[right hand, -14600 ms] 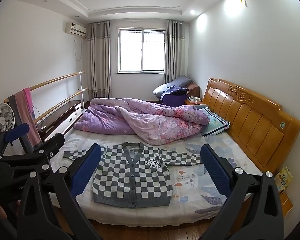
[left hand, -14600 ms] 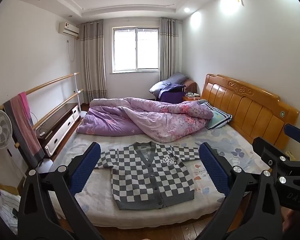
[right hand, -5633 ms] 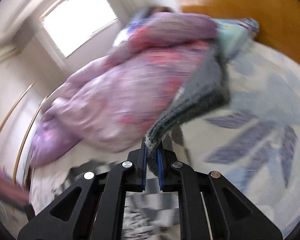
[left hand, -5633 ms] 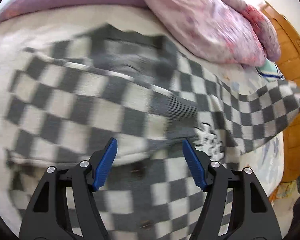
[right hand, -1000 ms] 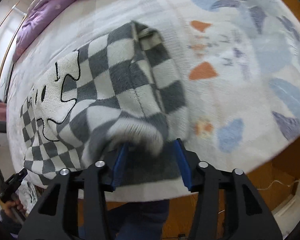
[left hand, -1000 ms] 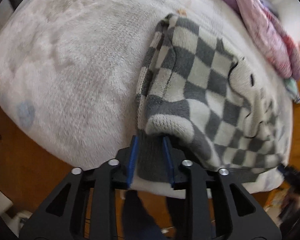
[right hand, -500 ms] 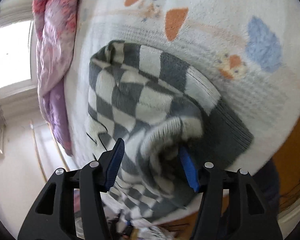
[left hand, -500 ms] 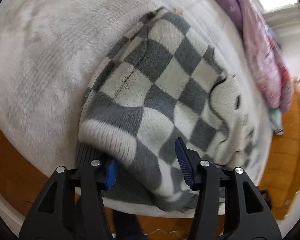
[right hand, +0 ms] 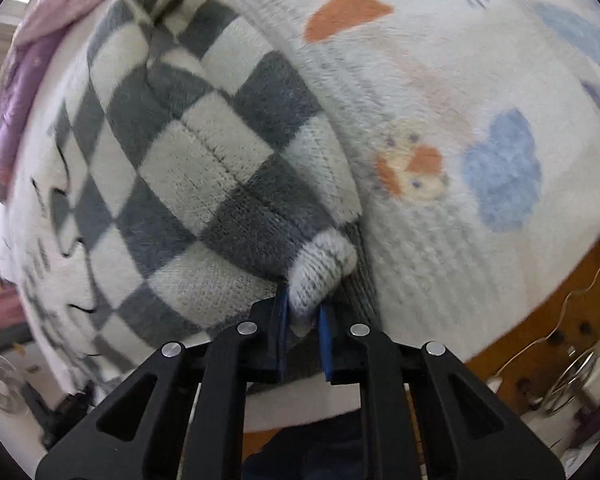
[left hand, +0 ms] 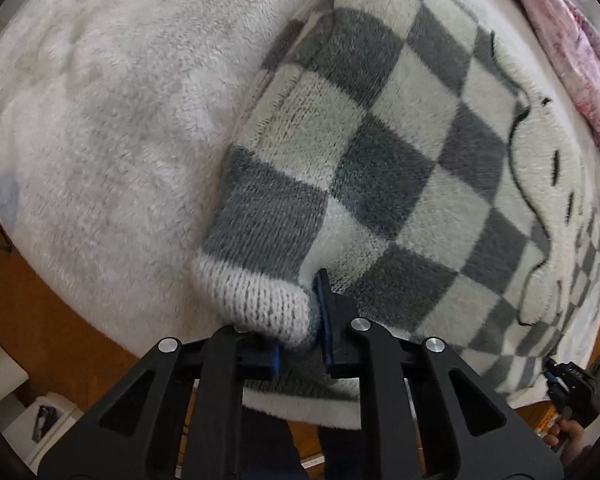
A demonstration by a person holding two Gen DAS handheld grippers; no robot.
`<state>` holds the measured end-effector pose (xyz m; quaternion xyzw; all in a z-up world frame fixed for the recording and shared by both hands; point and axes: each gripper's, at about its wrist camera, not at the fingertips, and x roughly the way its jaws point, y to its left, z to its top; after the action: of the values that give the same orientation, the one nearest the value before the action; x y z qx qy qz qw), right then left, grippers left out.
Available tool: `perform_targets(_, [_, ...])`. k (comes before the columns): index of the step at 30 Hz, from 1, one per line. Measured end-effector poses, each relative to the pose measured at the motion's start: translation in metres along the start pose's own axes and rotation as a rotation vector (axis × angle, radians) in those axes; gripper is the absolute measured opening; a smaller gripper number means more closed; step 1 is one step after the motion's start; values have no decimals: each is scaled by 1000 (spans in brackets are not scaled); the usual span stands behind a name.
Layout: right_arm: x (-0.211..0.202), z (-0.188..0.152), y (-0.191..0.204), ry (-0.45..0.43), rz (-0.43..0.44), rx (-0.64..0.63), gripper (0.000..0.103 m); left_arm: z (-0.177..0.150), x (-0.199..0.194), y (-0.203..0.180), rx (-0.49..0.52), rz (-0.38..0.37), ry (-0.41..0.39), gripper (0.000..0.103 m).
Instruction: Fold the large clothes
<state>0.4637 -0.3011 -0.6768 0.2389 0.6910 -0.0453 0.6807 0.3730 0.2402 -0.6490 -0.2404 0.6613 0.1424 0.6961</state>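
Note:
A grey and white checked cardigan [left hand: 380, 152] lies back-up on the bed, sleeves folded in, a cartoon outline on its back. My left gripper [left hand: 300, 320] is shut on its near left hem corner, a bunched white knit fold between the blue pads. My right gripper [right hand: 302, 320] is shut on the near right hem corner of the same cardigan [right hand: 188, 152]. Both corners are lifted slightly at the bed's front edge. The right gripper also shows at the lower right of the left wrist view [left hand: 572, 384].
The bed has a fluffy white blanket [left hand: 100, 120] with cartoon prints [right hand: 496, 168]. A pink and purple quilt [left hand: 572, 52] is bunched at the far side. Wooden floor [left hand: 52, 344] lies below the bed edge. A fan [right hand: 0, 380] stands at the left.
Both grippers, open around the hem half a second ago, have closed on the cardigan's near corners. The fabric is bunched between the pads and slightly raised.

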Motion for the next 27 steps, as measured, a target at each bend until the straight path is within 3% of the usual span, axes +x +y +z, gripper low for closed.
perform_targets(4, [-13,1,5,43,-9,-9,17,-3,-4,3,-23,-52,-9,24])
perform_targets(6, [-33,1,12,42,-11,-6,22,-6,-15,11,-47,-113,-9,58])
perform_targets(10, [-70,-5,51,30,-128,-186,23,-11,-42,20,-44,-153,-60,72])
perform_targets(13, [-84,-5,94,-23,-69,-292,23,-12,-57,30,-90,-160,-99,72])
perform_targets(15, [-83,-2,144,-61,31,-394,19,-11,-61,33,-120,-157,-116,73])
perform_targets(17, [-73,4,192,-87,81,-486,8,-8,-55,44,-141,-156,-112,73])
perform_targets(19, [-58,13,233,-102,130,-539,5,-3,-50,53,-177,-161,-106,73])
perform_targets(23, [-11,36,298,-105,126,-580,2,-2,-35,75,-276,-200,-66,73])
perform_targets(27, [40,48,323,-38,-2,-624,0,-6,-19,90,-375,-270,-23,75])
